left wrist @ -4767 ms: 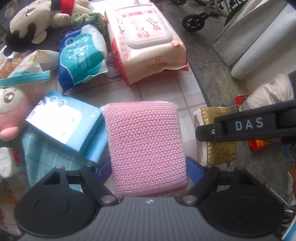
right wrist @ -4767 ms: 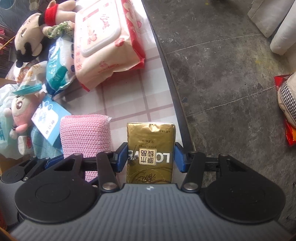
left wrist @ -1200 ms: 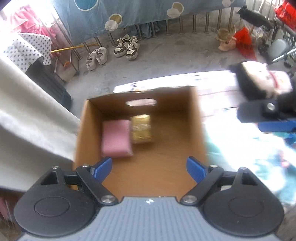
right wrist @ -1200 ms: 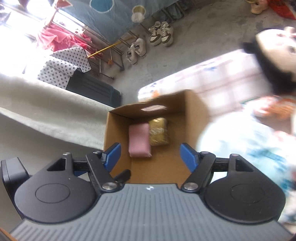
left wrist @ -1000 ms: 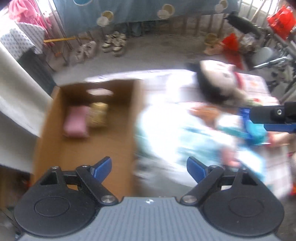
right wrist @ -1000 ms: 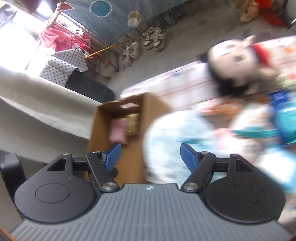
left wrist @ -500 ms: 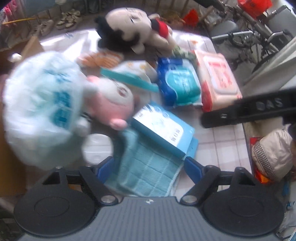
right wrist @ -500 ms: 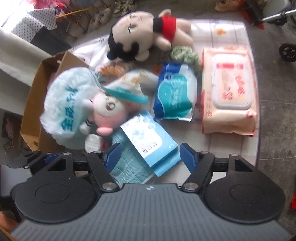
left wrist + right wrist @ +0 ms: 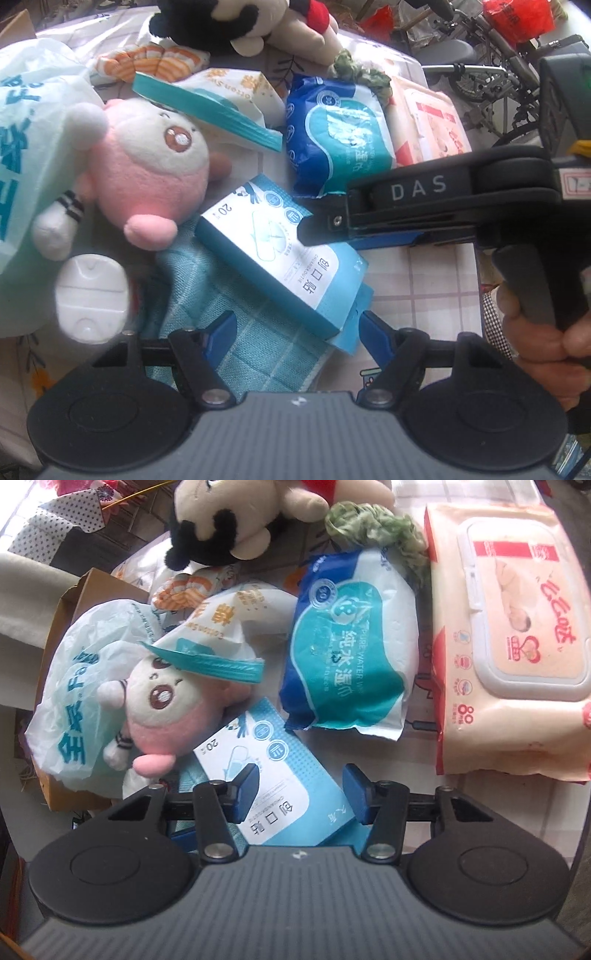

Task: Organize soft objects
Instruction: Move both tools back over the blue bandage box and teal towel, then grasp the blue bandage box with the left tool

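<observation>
A flat light-blue pack (image 9: 284, 254) lies on a teal cloth (image 9: 236, 343) on the tiled table; it also shows in the right wrist view (image 9: 273, 775). My left gripper (image 9: 295, 332) is open, its blue fingers straddling the cloth and the pack's near corner. My right gripper (image 9: 301, 794) is open, fingers on either side of the pack, just above it; its body crosses the left wrist view (image 9: 436, 199). A pink plush (image 9: 147, 184) lies left of the pack. It also shows in the right wrist view (image 9: 173, 709).
A blue wet-wipe pack (image 9: 351, 646), a large pink wipe pack (image 9: 509, 635), a black-haired doll (image 9: 236, 520), a green scrunchie (image 9: 373, 524), a white plastic bag (image 9: 70, 709) and snack packets crowd the table. A cardboard box (image 9: 62, 635) stands at the left edge.
The pink sponge and gold pack, held earlier, lie in the cardboard box. Both grippers swung back from the box to the table and lowered over the light-blue pack and teal cloth.
</observation>
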{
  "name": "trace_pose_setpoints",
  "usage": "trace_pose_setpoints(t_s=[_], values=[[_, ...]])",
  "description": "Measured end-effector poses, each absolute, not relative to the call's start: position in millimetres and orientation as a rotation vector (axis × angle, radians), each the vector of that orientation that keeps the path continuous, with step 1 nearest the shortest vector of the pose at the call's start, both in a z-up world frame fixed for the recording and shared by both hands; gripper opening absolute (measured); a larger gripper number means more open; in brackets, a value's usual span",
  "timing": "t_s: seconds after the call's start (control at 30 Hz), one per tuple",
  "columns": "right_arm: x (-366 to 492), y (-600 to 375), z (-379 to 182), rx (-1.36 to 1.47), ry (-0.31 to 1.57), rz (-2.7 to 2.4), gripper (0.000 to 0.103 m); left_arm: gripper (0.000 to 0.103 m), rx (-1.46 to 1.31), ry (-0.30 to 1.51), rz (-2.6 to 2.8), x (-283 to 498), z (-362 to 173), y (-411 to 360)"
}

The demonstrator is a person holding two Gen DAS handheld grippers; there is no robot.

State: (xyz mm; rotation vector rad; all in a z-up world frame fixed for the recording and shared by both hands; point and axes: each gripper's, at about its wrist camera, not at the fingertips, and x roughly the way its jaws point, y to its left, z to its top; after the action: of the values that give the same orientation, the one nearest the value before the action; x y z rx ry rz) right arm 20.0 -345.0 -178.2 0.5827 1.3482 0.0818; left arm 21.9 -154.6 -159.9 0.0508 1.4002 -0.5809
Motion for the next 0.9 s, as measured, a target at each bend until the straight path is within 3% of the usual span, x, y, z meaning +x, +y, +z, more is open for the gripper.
trace_pose_setpoints(t_s=[0.23, 0.9], values=[[5.4, -348.7, -180.6, 0.727, 1.419, 0.154, 0.05, 0.086, 0.089, 1.402, -0.582, 19.4, -156.4, -158.8], [0.5, -372.1, -210.4, 1.091, 1.432, 0.136, 0.051, 0.09, 0.118, 1.435, -0.553, 34.0, -174.0, -166.7]])
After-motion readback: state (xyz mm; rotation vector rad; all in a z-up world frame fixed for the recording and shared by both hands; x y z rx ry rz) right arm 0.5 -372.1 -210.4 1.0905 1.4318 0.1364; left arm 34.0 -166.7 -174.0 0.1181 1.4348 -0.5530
